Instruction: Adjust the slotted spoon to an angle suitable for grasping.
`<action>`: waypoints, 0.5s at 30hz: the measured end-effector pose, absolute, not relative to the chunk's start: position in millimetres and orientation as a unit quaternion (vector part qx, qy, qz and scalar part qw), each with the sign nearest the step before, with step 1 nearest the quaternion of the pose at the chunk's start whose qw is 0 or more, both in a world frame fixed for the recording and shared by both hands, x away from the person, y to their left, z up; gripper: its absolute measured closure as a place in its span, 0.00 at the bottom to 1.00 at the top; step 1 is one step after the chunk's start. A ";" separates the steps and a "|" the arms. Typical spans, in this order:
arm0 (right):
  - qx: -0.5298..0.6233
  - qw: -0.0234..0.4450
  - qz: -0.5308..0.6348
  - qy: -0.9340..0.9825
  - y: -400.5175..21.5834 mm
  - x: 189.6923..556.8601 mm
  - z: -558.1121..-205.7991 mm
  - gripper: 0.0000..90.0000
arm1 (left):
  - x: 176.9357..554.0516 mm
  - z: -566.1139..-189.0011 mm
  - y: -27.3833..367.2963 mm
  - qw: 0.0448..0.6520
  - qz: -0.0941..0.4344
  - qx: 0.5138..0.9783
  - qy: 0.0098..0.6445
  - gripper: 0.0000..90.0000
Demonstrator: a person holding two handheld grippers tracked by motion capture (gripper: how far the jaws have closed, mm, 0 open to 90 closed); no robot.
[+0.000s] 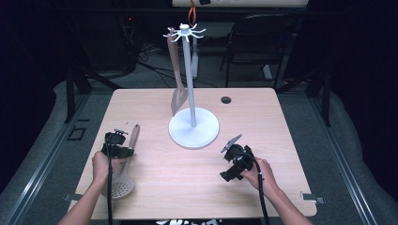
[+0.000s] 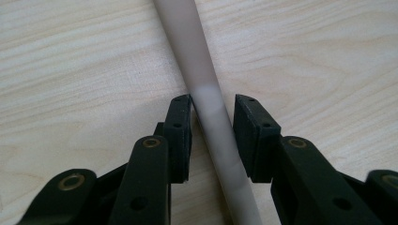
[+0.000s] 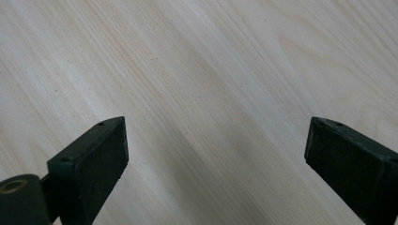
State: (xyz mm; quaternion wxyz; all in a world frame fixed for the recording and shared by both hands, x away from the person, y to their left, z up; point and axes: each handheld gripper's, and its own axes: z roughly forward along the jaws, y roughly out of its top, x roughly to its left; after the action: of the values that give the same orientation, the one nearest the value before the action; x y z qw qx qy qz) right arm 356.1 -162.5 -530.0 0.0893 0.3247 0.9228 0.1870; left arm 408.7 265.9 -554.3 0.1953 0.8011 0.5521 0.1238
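A slotted spoon (image 1: 123, 188) lies at the table's left, bowl near the front edge, pale handle (image 2: 187, 51) pointing away. My left gripper (image 1: 124, 150) is down over that handle. In the left gripper view the handle runs between the jaws of the left gripper (image 2: 213, 101). The left pad (image 2: 180, 126) lies against it and a narrow gap shows at the right pad (image 2: 248, 126). My right gripper (image 1: 227, 164) hovers over bare wood at the front right. In its own view the right gripper (image 3: 216, 140) is wide open with nothing between the jaws.
A white stand (image 1: 193, 129) with a round base and hooked top rises mid-table. A spatula (image 1: 177, 93) hangs from one hook. A cable hole (image 1: 225, 100) sits in the tabletop behind the base. A dark chair (image 1: 263, 42) is beyond the table.
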 end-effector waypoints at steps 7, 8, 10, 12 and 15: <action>0.323 0.089 0.184 0.924 -161.2 356.3 -530.9 0.07 | 411.3 -554.7 263.1 0.186 0.126 0.803 0.552 0.74; 0.322 0.087 0.184 0.925 -161.0 356.2 -530.9 0.07 | 411.7 -555.0 263.0 0.186 0.127 0.803 0.552 0.74; 0.321 0.087 0.185 0.925 -160.8 356.1 -530.9 0.07 | 413.3 -556.3 262.7 0.183 0.122 0.802 0.556 0.74; 0.322 0.086 0.184 0.925 -160.8 356.1 -531.0 0.07 | 414.5 -556.0 262.2 0.180 0.121 0.801 0.558 0.74; 0.323 0.084 0.187 0.924 -160.5 355.9 -532.1 0.07 | 415.9 -555.9 261.6 0.180 0.120 0.800 0.559 0.74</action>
State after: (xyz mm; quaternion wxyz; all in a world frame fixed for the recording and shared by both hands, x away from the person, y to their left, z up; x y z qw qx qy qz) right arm 355.9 -160.5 -532.1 0.0838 0.3233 0.9238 0.1872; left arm 415.9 261.6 -555.9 0.1795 0.8003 0.5592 0.1205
